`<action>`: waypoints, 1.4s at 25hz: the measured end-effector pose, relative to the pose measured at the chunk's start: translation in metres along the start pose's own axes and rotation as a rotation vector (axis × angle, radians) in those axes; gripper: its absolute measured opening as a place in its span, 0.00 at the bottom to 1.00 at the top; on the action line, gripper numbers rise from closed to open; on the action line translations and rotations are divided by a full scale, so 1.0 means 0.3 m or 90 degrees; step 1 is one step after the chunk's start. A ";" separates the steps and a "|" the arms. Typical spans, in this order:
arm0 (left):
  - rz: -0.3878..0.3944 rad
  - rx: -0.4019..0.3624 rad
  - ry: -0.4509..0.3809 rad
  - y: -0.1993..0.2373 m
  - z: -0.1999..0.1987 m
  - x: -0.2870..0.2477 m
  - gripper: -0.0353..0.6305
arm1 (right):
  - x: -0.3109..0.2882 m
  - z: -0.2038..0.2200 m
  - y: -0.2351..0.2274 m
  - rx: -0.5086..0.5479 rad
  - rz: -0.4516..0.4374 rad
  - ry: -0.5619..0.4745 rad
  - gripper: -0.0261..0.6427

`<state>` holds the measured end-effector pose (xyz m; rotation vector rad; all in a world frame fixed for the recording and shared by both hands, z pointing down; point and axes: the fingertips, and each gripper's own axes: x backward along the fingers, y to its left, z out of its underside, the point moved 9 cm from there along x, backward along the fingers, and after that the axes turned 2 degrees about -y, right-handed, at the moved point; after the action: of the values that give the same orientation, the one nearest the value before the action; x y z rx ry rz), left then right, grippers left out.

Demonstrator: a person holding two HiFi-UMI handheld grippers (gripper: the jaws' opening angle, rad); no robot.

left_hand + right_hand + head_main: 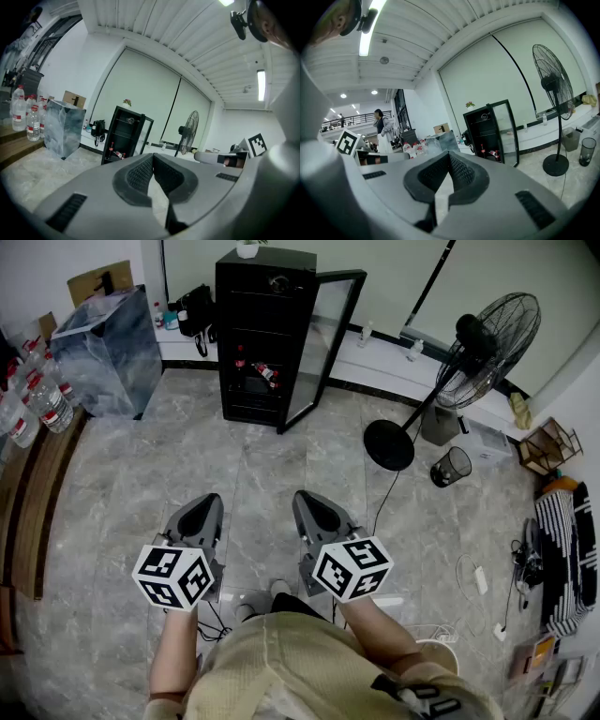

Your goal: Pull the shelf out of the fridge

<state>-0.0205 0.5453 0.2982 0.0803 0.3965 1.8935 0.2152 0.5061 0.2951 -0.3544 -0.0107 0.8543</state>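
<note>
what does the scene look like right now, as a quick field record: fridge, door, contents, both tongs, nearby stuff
fridge: black fridge, upright, well ahead of the person
door: glass door swung open on the fridge's right side
contents: bottles in the lower part
left tongs: left tongs shut, empty, pointing toward the fridge
right tongs: right tongs shut, empty, beside the left
nearby: standing fan and mesh bin to the right
status: fridge not yet reached

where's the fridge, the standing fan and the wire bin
fridge (246,296): head view, upper part of the black cabinet
standing fan (491,348): head view, round grille
wire bin (452,466): head view, mesh wall
</note>
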 end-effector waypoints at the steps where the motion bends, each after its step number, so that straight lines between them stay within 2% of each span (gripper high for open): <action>1: 0.002 0.006 -0.001 -0.004 0.000 -0.005 0.08 | -0.001 -0.002 -0.006 0.001 0.001 0.000 0.06; 7: 0.024 0.031 -0.011 -0.011 0.014 -0.032 0.08 | -0.022 0.008 -0.049 -0.010 -0.008 0.003 0.06; 16: -0.029 0.020 0.013 0.001 0.034 -0.088 0.08 | -0.089 0.018 -0.104 -0.042 -0.032 0.025 0.06; 24: -0.053 0.030 0.006 -0.014 0.035 -0.180 0.08 | -0.138 0.003 -0.188 -0.074 -0.060 0.028 0.06; 29: -0.042 0.032 -0.006 -0.032 0.010 -0.256 0.08 | -0.172 -0.027 -0.256 -0.085 -0.067 0.027 0.06; 35: -0.067 0.015 -0.004 -0.061 0.012 -0.330 0.08 | -0.201 -0.023 -0.326 -0.092 -0.093 0.054 0.06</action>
<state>0.0321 0.4602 0.3094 0.0805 0.4113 1.7850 0.2484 0.4006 0.3270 -0.5183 -0.0193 0.6950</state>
